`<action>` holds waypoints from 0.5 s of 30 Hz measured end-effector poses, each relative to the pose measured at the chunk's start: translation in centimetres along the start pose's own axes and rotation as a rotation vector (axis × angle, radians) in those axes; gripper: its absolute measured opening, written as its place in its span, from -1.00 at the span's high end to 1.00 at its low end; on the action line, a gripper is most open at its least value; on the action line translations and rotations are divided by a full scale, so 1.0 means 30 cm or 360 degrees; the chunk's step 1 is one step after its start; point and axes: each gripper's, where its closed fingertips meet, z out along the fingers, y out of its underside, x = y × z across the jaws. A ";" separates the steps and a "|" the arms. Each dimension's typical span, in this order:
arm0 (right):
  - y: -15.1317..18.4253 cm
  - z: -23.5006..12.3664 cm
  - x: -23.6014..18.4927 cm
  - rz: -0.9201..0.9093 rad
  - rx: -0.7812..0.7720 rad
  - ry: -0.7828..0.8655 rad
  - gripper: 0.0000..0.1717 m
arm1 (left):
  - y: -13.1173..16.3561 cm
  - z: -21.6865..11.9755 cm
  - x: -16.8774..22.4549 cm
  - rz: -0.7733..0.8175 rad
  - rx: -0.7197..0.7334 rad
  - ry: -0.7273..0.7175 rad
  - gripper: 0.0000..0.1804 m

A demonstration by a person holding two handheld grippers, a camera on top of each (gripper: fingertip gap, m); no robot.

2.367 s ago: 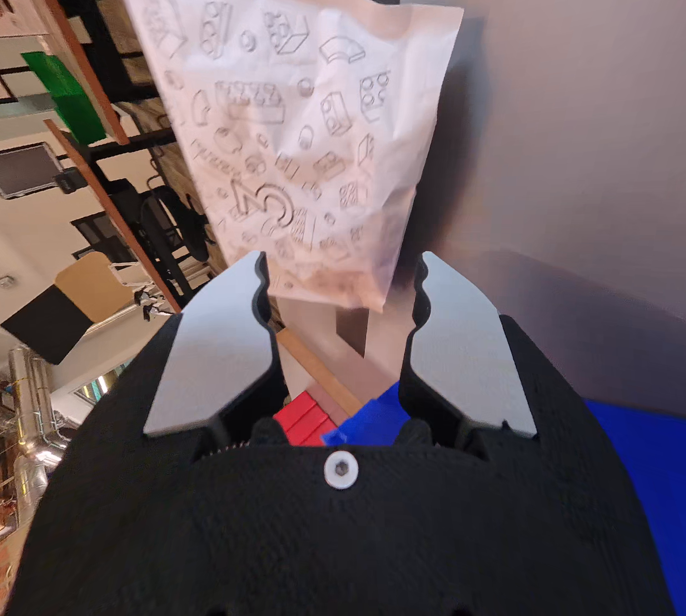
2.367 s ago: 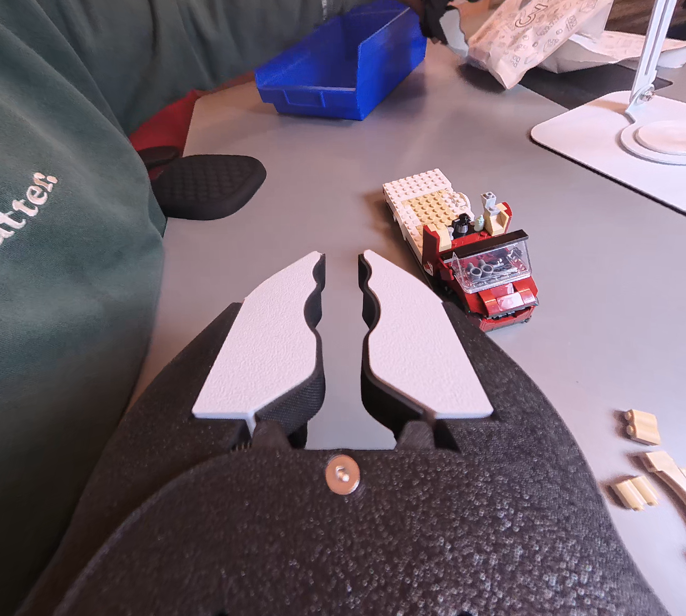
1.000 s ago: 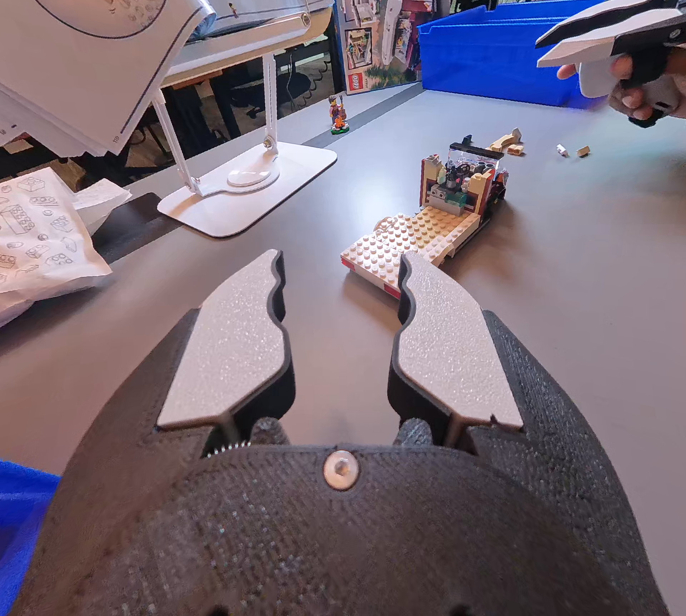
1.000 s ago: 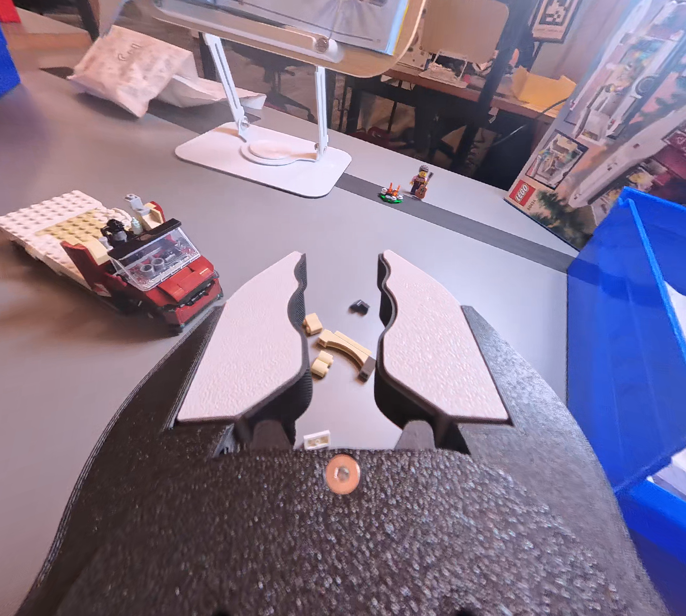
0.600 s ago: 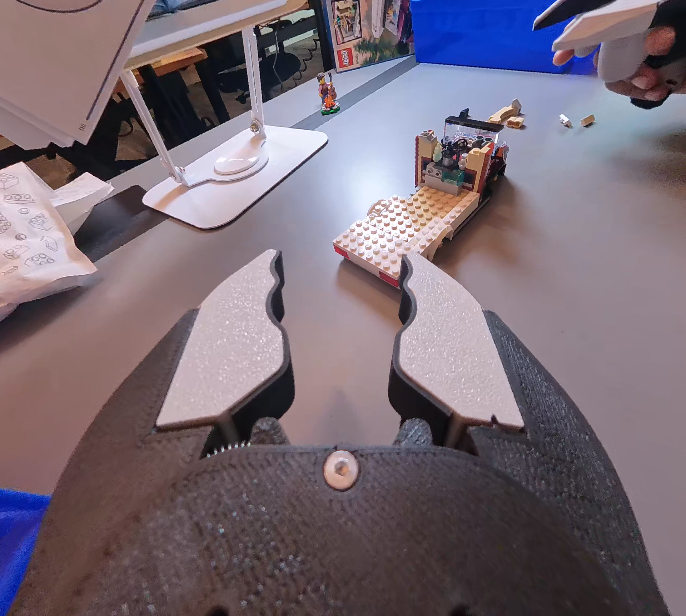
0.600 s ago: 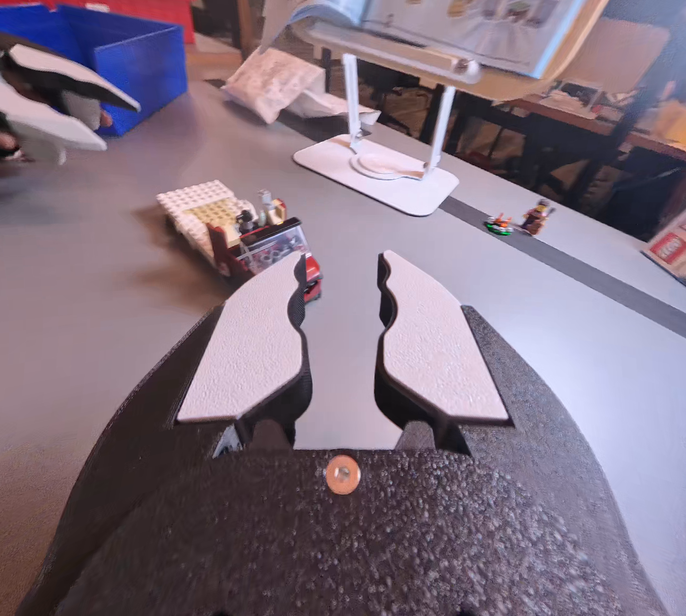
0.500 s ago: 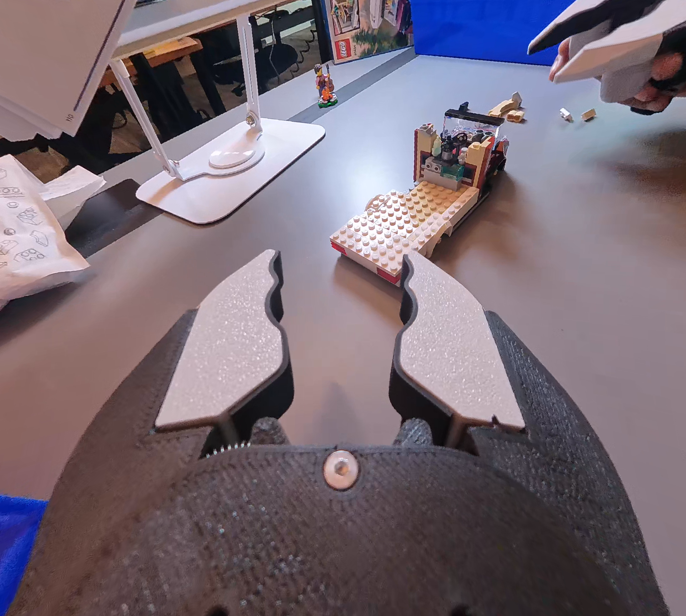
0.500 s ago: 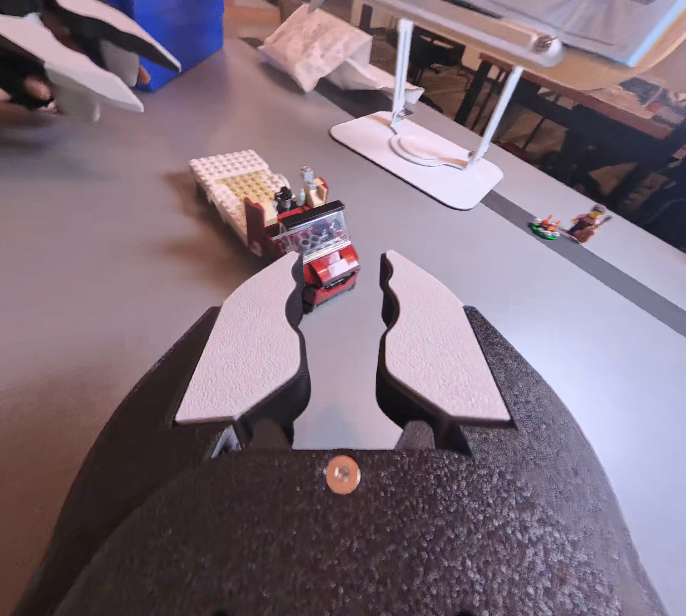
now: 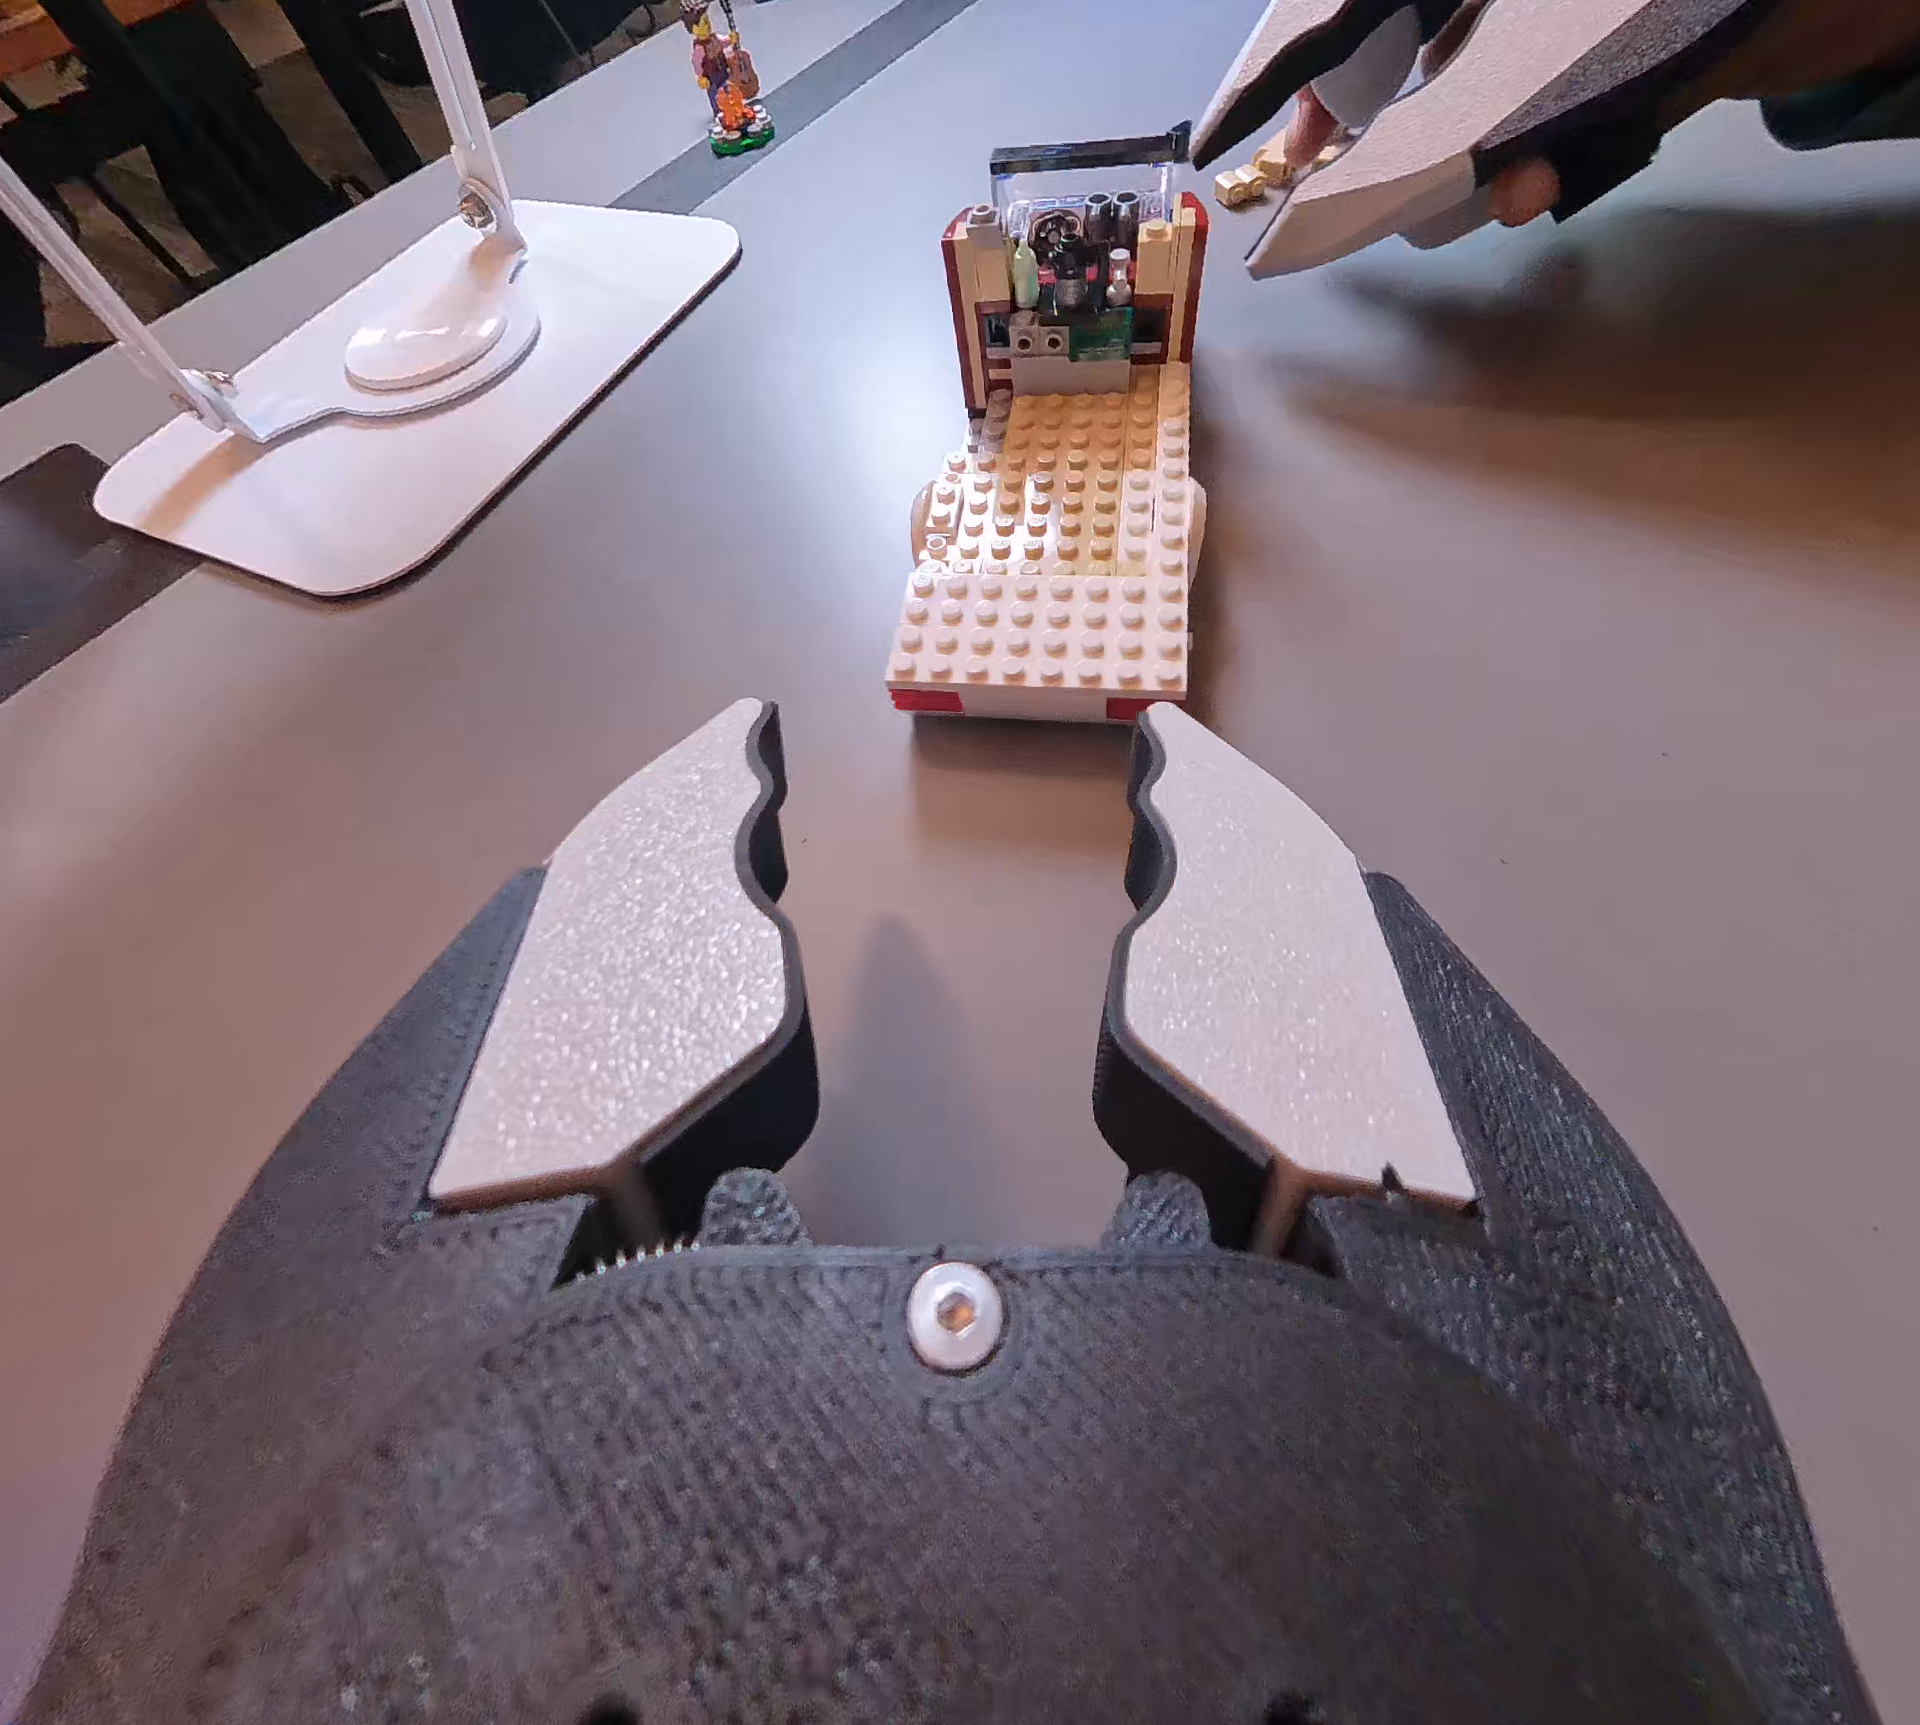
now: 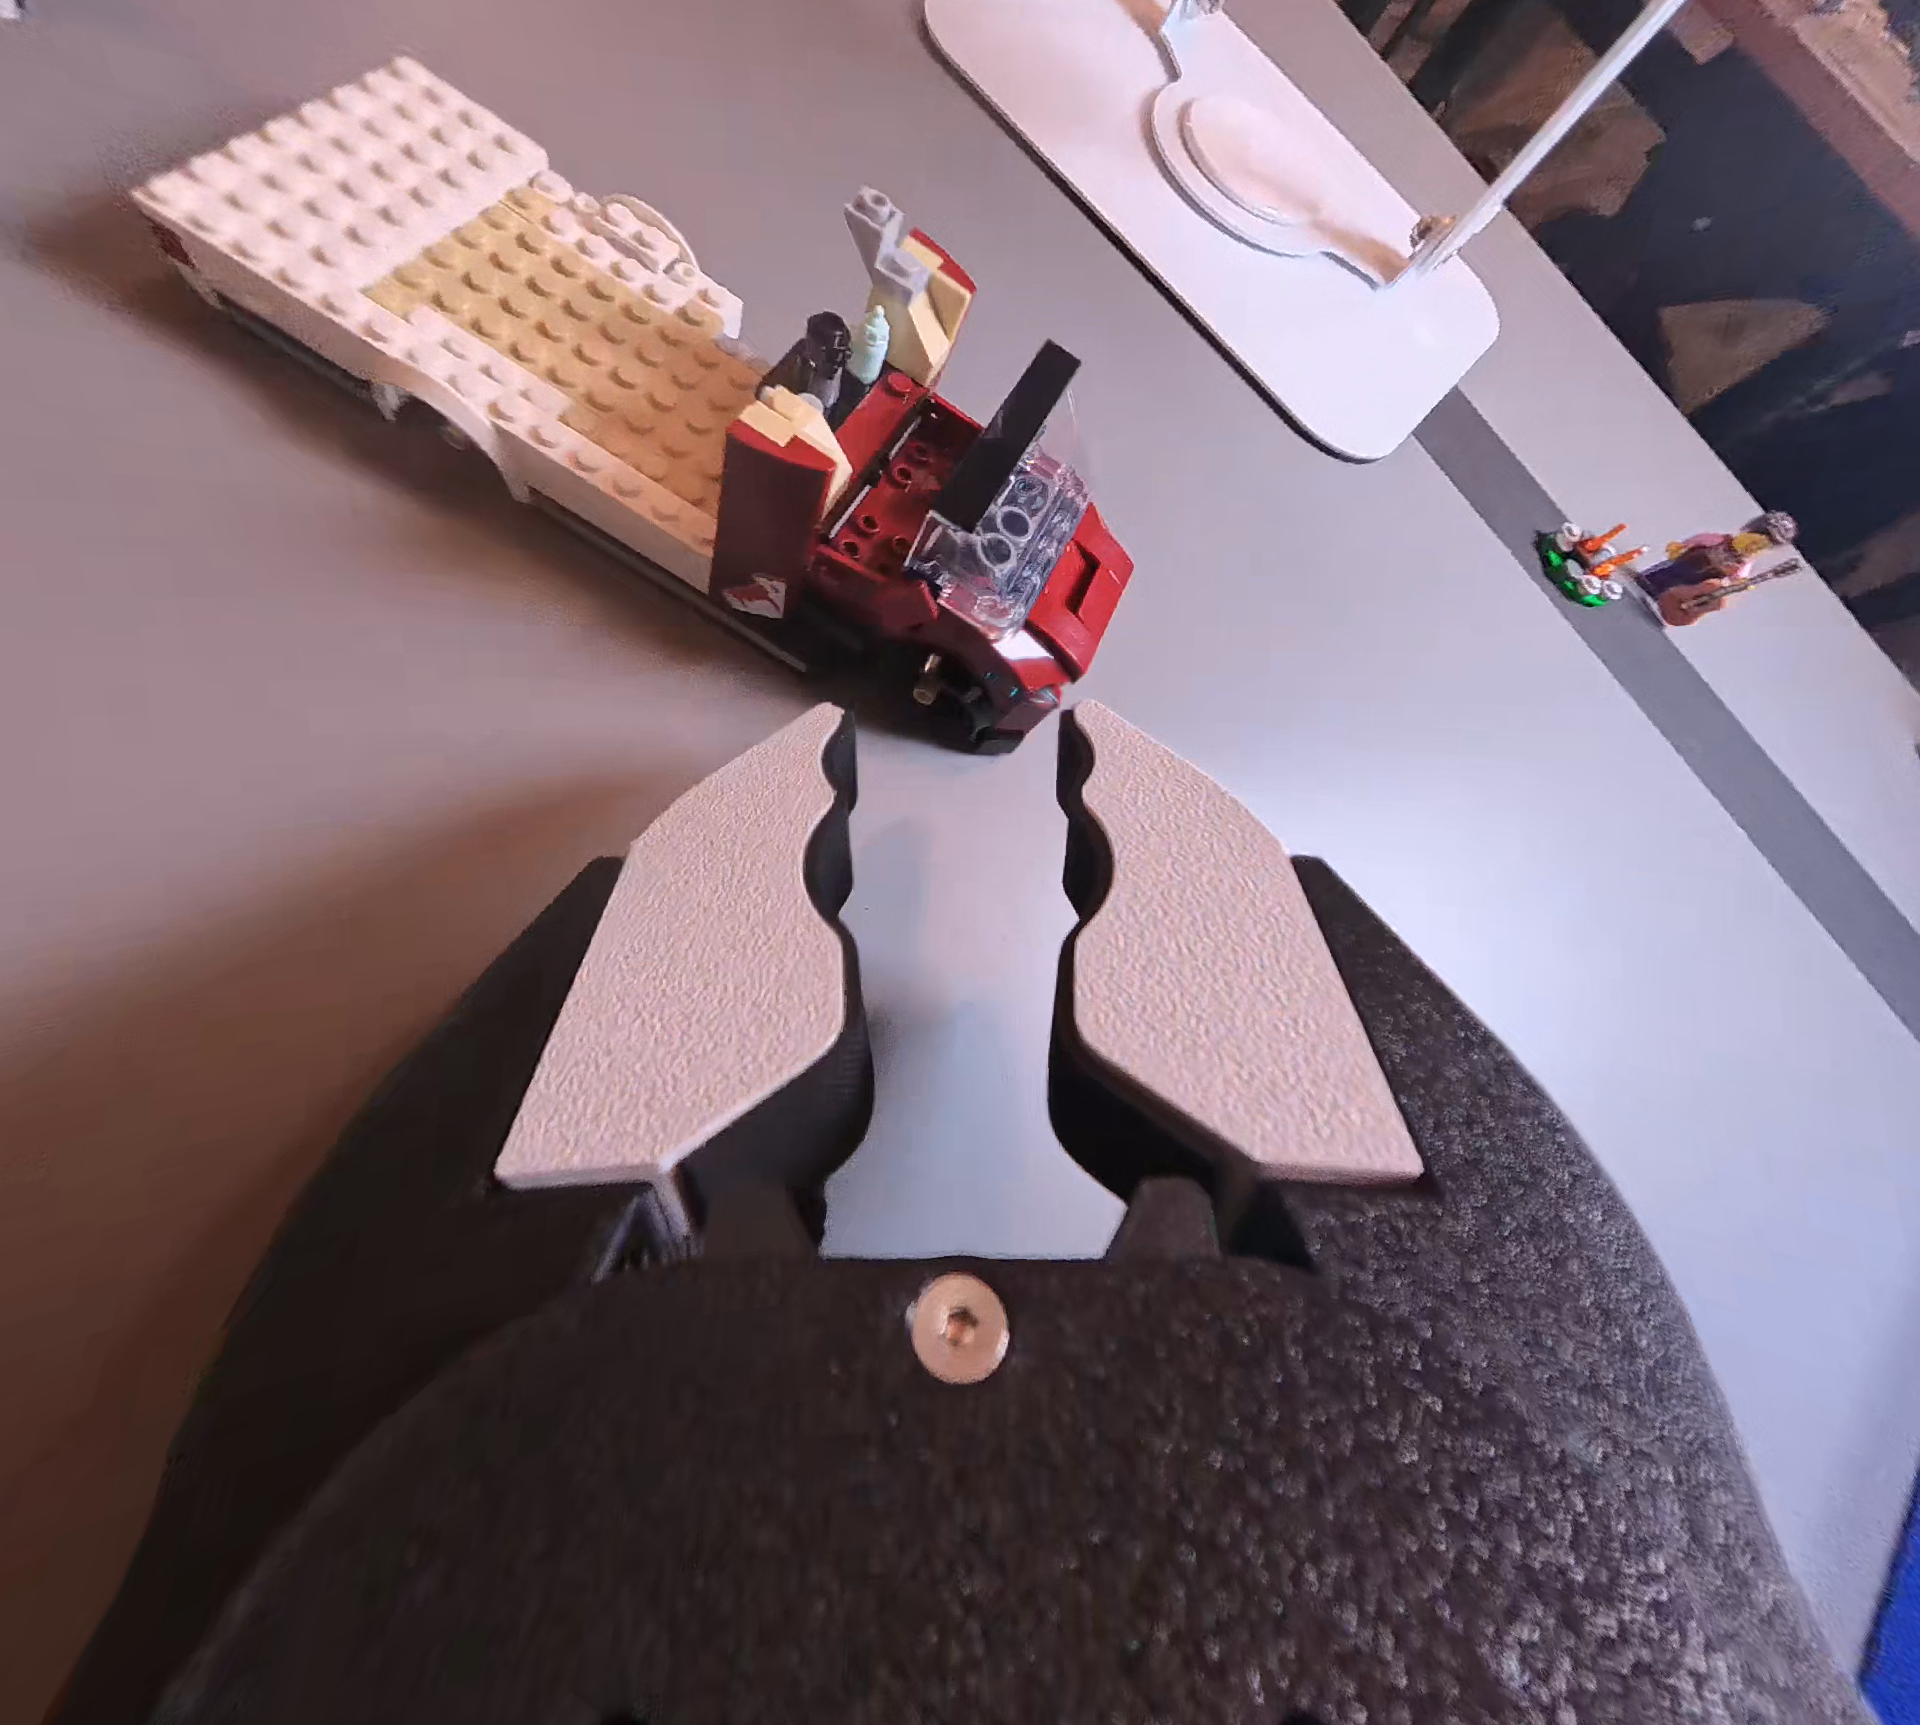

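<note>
The left gripper (image 9: 951, 719) was spread and empty just behind the truck's (image 9: 1049, 574) white rear plate. The right gripper (image 10: 956, 725) was also spread and empty, near the truck's red nose. The truck stood ungrasped beside the white stand (image 9: 416, 387).
</note>
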 end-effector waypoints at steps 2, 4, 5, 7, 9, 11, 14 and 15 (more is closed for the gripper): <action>-0.019 -0.019 -0.004 0.0017 0.0055 -0.0037 0.55 | -0.005 -0.010 -0.008 -0.0020 0.0020 -0.0013 0.30; -0.071 -0.046 0.028 0.0068 0.0150 -0.0031 0.55 | -0.016 -0.015 -0.015 -0.0058 0.0051 -0.0016 0.31; -0.104 -0.058 0.055 0.0106 0.0202 -0.0027 0.56 | -0.019 -0.014 -0.014 -0.0074 0.0056 -0.0005 0.31; -0.167 -0.064 0.117 0.0187 0.0276 -0.0034 0.56 | -0.020 -0.001 0.005 -0.0090 0.0045 0.0042 0.30; -0.211 -0.038 0.165 0.0269 0.0287 -0.0115 0.55 | -0.019 0.019 0.040 -0.0062 0.0012 0.0107 0.26; -0.203 0.023 0.164 0.0317 0.0172 -0.0358 0.54 | -0.005 0.051 0.067 0.0004 -0.0087 0.0151 0.14; -0.151 0.051 0.045 0.0348 -0.0012 -0.1084 0.43 | 0.024 0.098 0.106 0.0005 -0.0255 0.0273 -0.04; -0.134 0.044 0.019 0.0317 -0.0053 -0.1220 0.41 | 0.031 0.113 0.109 0.0013 -0.0286 0.0295 -0.06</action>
